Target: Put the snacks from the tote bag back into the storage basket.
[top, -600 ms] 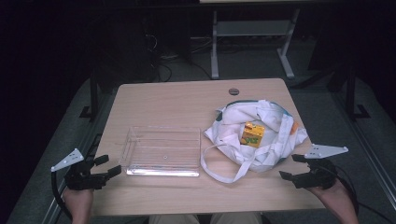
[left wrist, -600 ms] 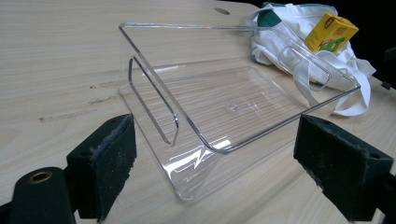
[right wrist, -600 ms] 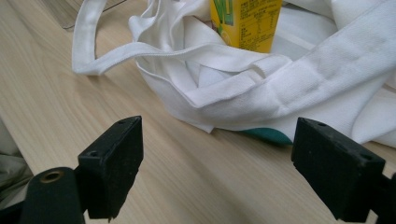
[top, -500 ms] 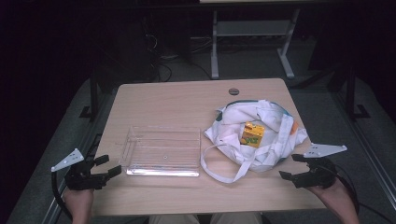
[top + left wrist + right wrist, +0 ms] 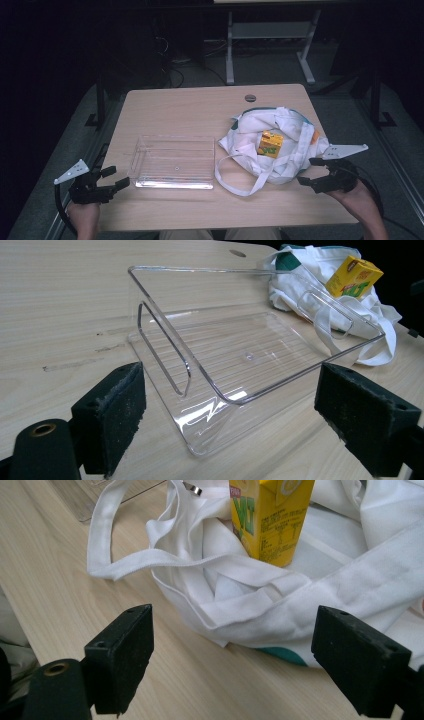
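A clear plastic bin (image 5: 172, 161) (image 5: 240, 350) lies empty on the wooden table (image 5: 200, 107), left of middle. To its right sits a crumpled white cloth bag (image 5: 272, 145) (image 5: 300, 590) (image 5: 320, 285) with a yellow juice carton (image 5: 270, 143) (image 5: 270, 517) (image 5: 354, 276) standing on it. My left gripper (image 5: 114, 178) (image 5: 227, 412) rests open at the table's left front edge, just short of the bin's near corner. At the right front, my right gripper (image 5: 309, 171) (image 5: 232, 652) is open too, close to the bag's edge, jaws empty.
A round cable hole (image 5: 250, 98) marks the table's far side. White bag straps (image 5: 240, 175) loop toward the front edge. Beyond the table stand a white metal frame (image 5: 270, 40) and cables on a dark floor.
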Demonstrator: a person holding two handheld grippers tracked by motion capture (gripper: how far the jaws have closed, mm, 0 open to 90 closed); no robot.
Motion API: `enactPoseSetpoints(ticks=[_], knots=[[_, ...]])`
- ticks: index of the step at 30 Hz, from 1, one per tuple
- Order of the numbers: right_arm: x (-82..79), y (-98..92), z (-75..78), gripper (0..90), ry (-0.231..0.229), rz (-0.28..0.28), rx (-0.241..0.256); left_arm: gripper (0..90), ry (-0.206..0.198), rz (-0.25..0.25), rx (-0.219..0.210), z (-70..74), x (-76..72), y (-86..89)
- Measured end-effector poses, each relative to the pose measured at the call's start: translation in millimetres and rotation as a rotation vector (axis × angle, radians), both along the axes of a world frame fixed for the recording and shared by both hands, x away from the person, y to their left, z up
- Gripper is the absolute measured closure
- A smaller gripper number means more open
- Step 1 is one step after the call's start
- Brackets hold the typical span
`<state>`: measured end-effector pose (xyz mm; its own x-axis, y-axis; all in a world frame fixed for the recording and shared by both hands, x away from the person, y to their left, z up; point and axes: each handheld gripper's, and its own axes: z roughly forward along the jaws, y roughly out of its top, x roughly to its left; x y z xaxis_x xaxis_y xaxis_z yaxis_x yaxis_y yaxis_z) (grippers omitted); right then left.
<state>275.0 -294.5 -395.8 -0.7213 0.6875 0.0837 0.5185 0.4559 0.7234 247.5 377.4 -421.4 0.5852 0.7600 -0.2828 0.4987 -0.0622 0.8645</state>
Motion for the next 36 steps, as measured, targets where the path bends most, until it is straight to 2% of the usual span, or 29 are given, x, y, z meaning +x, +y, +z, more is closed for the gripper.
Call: enactPoseSetpoints(ticks=[8,19,36], knots=[[15.6,10.3,11.5,16.8,0.008,0.031,-0.034,12.6,0.004,0.009,-0.007,0.1,-0.5,0.7],[34.3,21.4,25.4,16.8,0.014,0.059,-0.056,12.6,0.003,0.01,-0.011,0.1,-0.3,2.0],[65.0,38.1,33.1,17.6,0.033,0.108,-0.11,12.7,-0.001,0.009,-0.01,0.4,0.1,2.2]])
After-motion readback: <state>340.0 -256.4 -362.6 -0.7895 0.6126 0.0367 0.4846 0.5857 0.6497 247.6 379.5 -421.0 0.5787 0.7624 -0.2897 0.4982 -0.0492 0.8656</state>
